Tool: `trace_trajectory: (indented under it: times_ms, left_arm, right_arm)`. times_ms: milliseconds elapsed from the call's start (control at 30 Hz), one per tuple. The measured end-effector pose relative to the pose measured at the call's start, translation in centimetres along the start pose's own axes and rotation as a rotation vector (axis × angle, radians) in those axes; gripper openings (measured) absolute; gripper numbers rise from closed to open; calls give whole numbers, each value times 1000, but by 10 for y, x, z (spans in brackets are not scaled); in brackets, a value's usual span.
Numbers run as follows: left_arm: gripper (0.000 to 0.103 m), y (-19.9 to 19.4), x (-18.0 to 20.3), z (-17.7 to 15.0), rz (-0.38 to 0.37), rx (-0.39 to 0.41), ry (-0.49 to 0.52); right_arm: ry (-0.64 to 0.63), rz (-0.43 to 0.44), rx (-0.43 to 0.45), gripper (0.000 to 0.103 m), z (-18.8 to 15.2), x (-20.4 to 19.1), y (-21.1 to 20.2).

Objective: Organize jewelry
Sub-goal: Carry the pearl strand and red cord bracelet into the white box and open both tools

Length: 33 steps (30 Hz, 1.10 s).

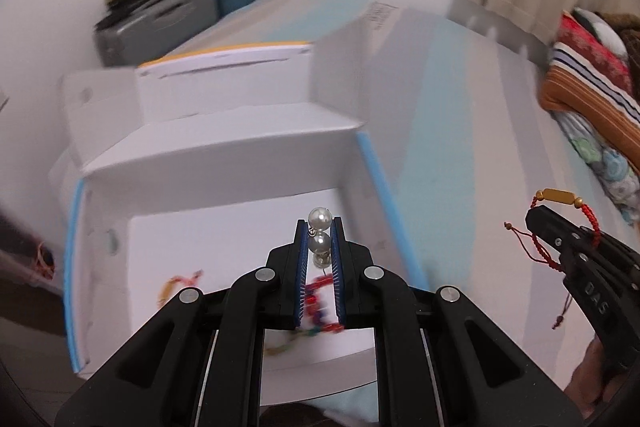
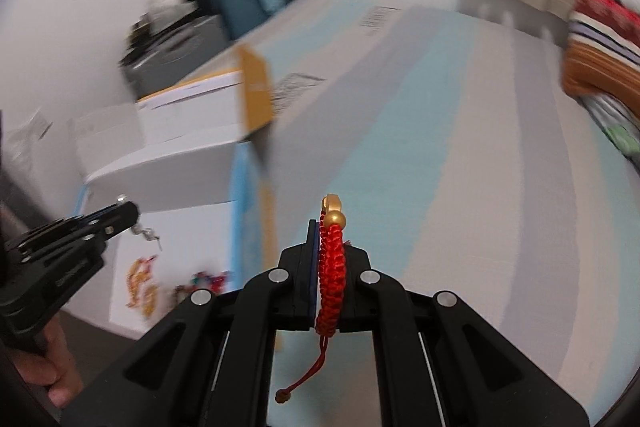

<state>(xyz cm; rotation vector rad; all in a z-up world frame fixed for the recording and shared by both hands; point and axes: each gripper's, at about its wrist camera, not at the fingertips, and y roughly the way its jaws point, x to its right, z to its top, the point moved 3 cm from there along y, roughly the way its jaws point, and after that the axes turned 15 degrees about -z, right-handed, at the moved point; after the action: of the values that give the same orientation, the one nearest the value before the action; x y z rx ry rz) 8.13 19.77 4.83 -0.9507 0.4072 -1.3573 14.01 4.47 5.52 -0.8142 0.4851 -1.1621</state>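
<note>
Pearls sit pinched between the narrow jaws of the left tool (image 1: pixel 320 251): a pearl earring (image 1: pixel 319 229) held over the open white box (image 1: pixel 224 155). Below it on the box floor already lie a multicoloured beaded piece (image 1: pixel 316 303) and a yellow-and-red braided piece (image 1: pixel 176 285), so part of the sorting looks done, though blur hides their exact shape. Off to the right, the right tool (image 2: pixel 326 267) is closed on a red braided bracelet (image 2: pixel 331 279) with gold beads, above the striped bed (image 2: pixel 460 187) and not yet over the box. Both held pieces are left to place.
</note>
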Motion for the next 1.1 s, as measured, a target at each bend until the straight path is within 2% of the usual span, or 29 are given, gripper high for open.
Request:
trace_trajectory:
  times_ms: [167,367,567,900,933,967,1000,1033,1067,1100]
  left_arm:
    - [10,-10,-63,-22,59,-12,-94]
    - [10,-9,-115,-46,107,-55,-156]
    - [10,-5,-138,-55,138,-75,-164]
    - [12,13,-158,-66,139,-121,-198]
    - [13,13,-160,-67,137,-120,-207]
    - [13,13,-161,-67,136,-113,-215]
    - [13,13,-161,-68,136,-112,-216]
    - [15,13,-161,-69,136,-112,-216]
    - [25,12,-160,-69,138,-112,-215]
    - [40,10,-159,-69,138,-102,-215]
  right_arm:
    - [-135,76,-14,4,-14,-75,3]
    - [-224,81,-93,4,-33,-129,30]
    - [-254,63,-148,4,-43,-151,48]
    - [-267,54,-210,8,-55,-157,70]
    - [-268,55,-206,11,-55,-157,69]
    - [-269,54,-199,24,-54,-157,69]
    - [-261,54,-182,47,-53,-155,65]
    - [-253,52,-166,57,-53,-155,63]
    - [-248,48,-144,66,-51,-153,59]
    - [-250,43,-127,66,-50,-152,55]
